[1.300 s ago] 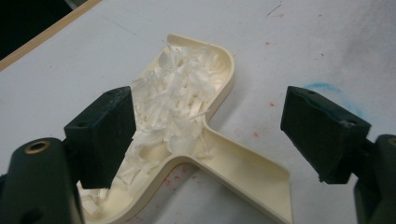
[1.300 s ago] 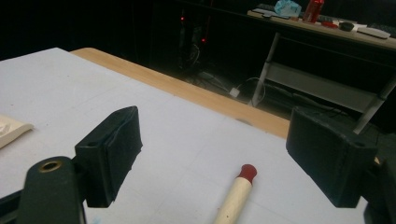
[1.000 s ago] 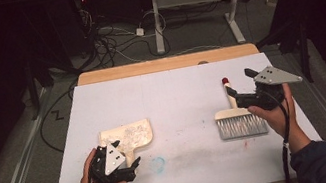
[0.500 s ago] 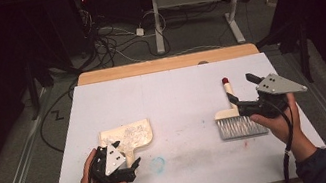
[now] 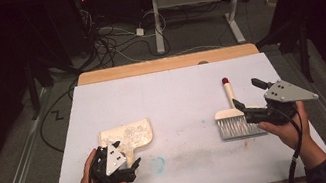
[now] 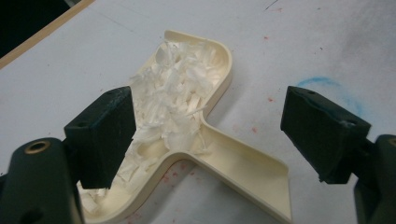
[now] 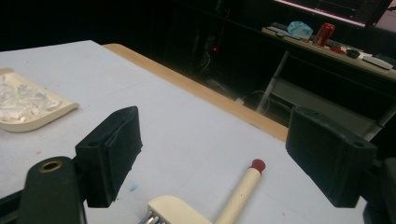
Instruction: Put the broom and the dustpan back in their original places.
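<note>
At the table's near left corner, our left gripper (image 5: pixel 124 165) hovers with jaws wide apart, holding nothing, the handle of the cream dustpan (image 6: pixel 205 121) lying between them, its tray full of white shreds (image 6: pixel 180 93). Toward the right edge, our right gripper (image 5: pixel 249 101) gapes equally wide and empty above the brush (image 5: pixel 235 122), its red-tipped handle pointing to the far edge.

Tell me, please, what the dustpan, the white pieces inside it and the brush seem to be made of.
The dustpan looks like moulded cream plastic: smooth, slightly glossy walls with rounded edges. The white pieces seem to be shredded paper or thin plastic flakes; the look leaves this open. The brush has a pale, matt handle, perhaps wood or plastic, with a red tip, and grey bristles, probably synthetic.
</note>
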Available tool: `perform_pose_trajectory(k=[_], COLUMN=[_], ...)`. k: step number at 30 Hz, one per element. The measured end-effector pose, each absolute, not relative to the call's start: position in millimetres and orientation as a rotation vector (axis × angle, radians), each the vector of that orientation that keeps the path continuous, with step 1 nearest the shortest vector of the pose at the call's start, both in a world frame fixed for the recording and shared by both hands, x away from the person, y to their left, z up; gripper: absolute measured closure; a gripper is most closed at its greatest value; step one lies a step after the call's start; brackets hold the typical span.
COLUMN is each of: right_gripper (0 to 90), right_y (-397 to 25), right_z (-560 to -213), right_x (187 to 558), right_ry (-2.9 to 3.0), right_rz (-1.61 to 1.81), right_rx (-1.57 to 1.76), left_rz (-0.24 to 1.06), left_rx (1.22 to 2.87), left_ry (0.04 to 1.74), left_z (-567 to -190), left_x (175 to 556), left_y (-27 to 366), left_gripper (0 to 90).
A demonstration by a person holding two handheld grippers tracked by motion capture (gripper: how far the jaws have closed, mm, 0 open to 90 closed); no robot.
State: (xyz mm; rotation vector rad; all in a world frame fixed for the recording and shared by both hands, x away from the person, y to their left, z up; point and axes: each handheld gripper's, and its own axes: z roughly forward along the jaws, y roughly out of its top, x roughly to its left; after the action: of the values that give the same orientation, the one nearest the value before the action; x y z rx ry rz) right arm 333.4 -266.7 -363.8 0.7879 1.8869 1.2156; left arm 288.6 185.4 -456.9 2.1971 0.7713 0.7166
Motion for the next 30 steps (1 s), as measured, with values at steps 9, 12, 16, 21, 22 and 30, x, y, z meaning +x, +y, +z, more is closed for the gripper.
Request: perform_pose_trajectory(k=[9,12,16,21,22,30], right_gripper=[18.8,18.7,18.6,17.6,17.6,17.6], right_y=[-271.9,-273.9,-276.2,-279.7,-280.5,-285.5], right_z=[-367.2,-368.2,-370.1,-373.0,-373.8,-382.9], right_x=[322.7,319.6,316.0,311.7,310.9,306.1], right_ry=[1.895,1.898,1.904,1.904,1.905,1.918], right_rz=[1.198,1.2,1.195,1.201,1.201,1.19], right_rx=[0.768,0.766,0.761,0.759,0.759,0.748], left_rz=[0.714,0.716,0.721,0.723,0.724,0.722], left_rx=[2.195,2.195,2.202,2.2,2.202,2.207], left_ry=[0.765,0.764,0.769,0.768,0.767,0.764], left_z=[-457.0,-457.0,-457.1,-456.9,-457.0,-457.6], left_x=[288.5,288.4,288.8,288.5,288.5,288.6], left_y=[185.1,185.0,185.0,184.8,184.7,184.0], left_gripper=[17.0,17.0,17.0,17.0,17.0,17.1])
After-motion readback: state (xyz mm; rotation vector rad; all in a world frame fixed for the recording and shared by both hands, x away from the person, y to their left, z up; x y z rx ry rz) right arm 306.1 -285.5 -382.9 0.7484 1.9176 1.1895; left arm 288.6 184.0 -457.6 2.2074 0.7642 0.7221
